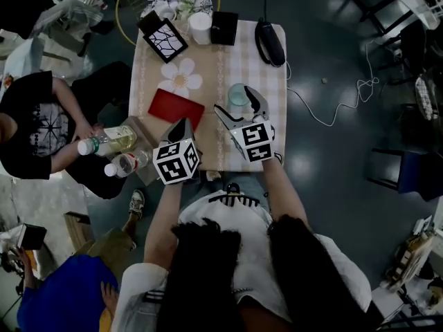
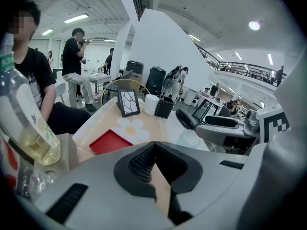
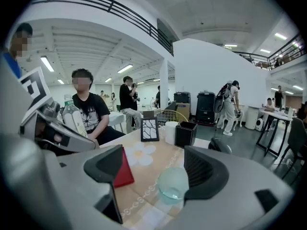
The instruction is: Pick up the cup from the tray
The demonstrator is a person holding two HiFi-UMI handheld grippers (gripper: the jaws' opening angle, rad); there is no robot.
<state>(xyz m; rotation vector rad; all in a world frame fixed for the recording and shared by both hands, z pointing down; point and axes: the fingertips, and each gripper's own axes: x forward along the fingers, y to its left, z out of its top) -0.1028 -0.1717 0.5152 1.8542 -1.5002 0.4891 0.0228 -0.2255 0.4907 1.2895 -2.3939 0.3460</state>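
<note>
A clear, pale-green cup point(image 1: 239, 94) stands upright on the checked tablecloth, to the right of the flat red tray point(image 1: 176, 108) and not on it. My right gripper point(image 1: 235, 102) is open with one jaw on each side of the cup. In the right gripper view the cup point(image 3: 173, 183) sits low between the jaws of the right gripper point(image 3: 153, 169), close to the right pad point(image 3: 204, 169); I cannot tell whether they touch. My left gripper point(image 1: 183, 124) hovers shut and empty over the table's near edge, just below the tray. The tray point(image 2: 111, 141) lies ahead of the left gripper point(image 2: 154, 146).
A flower-shaped mat point(image 1: 181, 77) lies behind the tray. At the far edge stand a framed picture point(image 1: 165, 39), a white cylinder point(image 1: 201, 28), a black box point(image 1: 224, 28) and a black device point(image 1: 269, 41). A seated person at the left holds a bottle point(image 1: 114, 142) beside the table.
</note>
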